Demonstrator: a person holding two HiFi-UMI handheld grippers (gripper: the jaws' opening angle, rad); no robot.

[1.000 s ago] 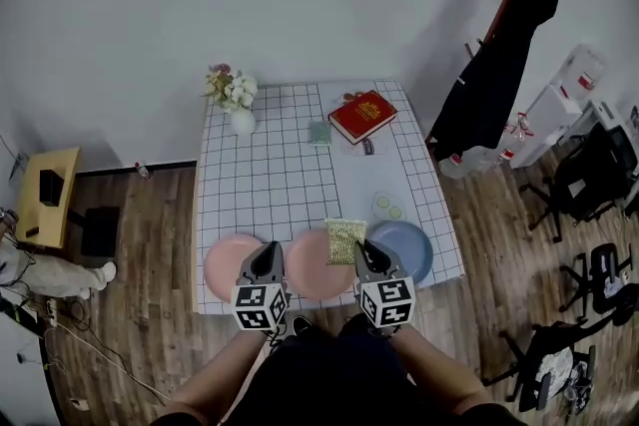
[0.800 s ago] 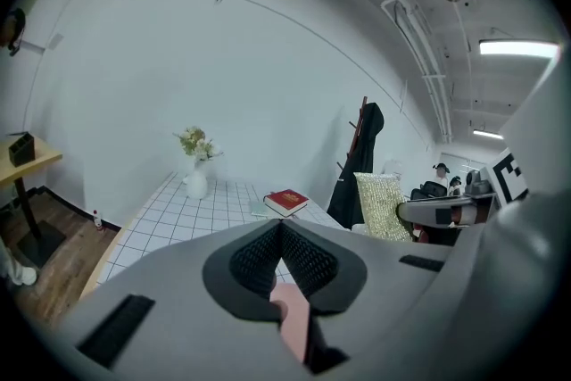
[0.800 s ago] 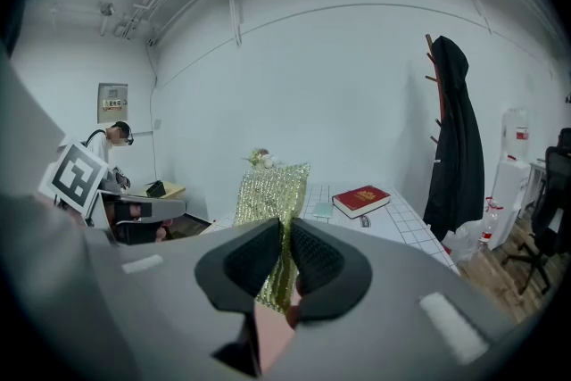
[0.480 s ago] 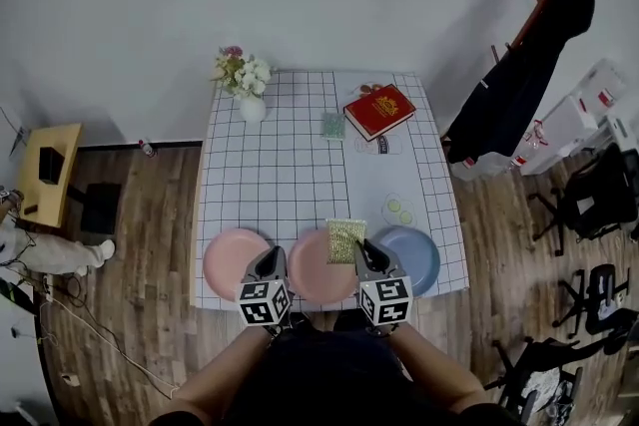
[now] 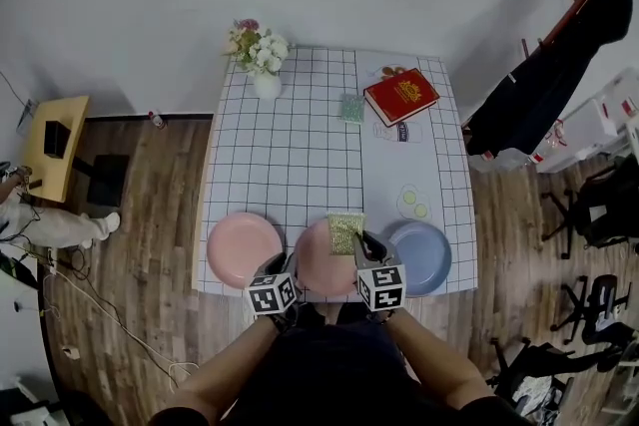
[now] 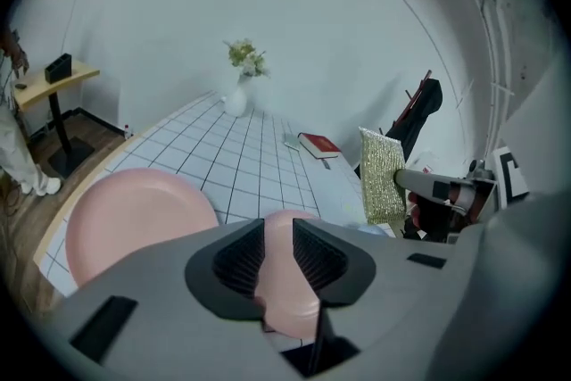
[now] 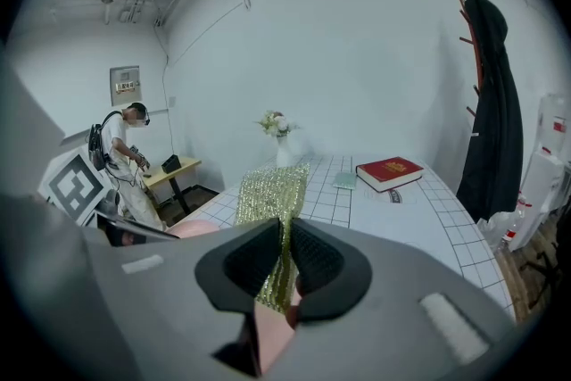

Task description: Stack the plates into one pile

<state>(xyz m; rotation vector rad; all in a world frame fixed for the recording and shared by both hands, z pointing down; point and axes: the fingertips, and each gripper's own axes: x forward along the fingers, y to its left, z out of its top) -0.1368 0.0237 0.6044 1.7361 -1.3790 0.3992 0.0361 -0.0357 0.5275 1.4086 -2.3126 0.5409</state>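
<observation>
- Three plates lie in a row along the near edge of the table [image 5: 290, 155], side by side and not stacked: a left pink plate [image 5: 245, 247], a middle pink plate [image 5: 321, 262] and a blue plate [image 5: 424, 256].
- The left gripper [image 5: 284, 264] sits at the near left rim of the middle pink plate, in the space between the two pink plates.
- Its jaws have just been opening and stand a little apart. In the left gripper view, the middle pink plate [image 6: 287, 290] shows through the gap of the left gripper [image 6: 278, 227]. The pads press on nothing, and we cannot tell whether the rim lies between them.
- The left pink plate [image 6: 134, 214] lies off to that gripper's left, apart from it.
- The right gripper [image 5: 361, 244] is at the near right rim of the middle pink plate, beside the blue plate. Its jaws are clamped on a glittery yellow-green sponge [image 5: 345, 231].
- In the right gripper view, the sponge [image 7: 268, 192] stands upright above the right gripper [image 7: 285, 227]. In the head view, the sponge lies over the far right rim of the middle pink plate.
- All three plates are round, plain and shallow. The only thing we see on or over them is the sponge held above the middle one.
- At the far left corner, a white vase [image 5: 267, 85] holds pale flowers [image 5: 258, 45].
- A red book [image 5: 401, 96] lies at the far right, well apart from the plates.
</observation>
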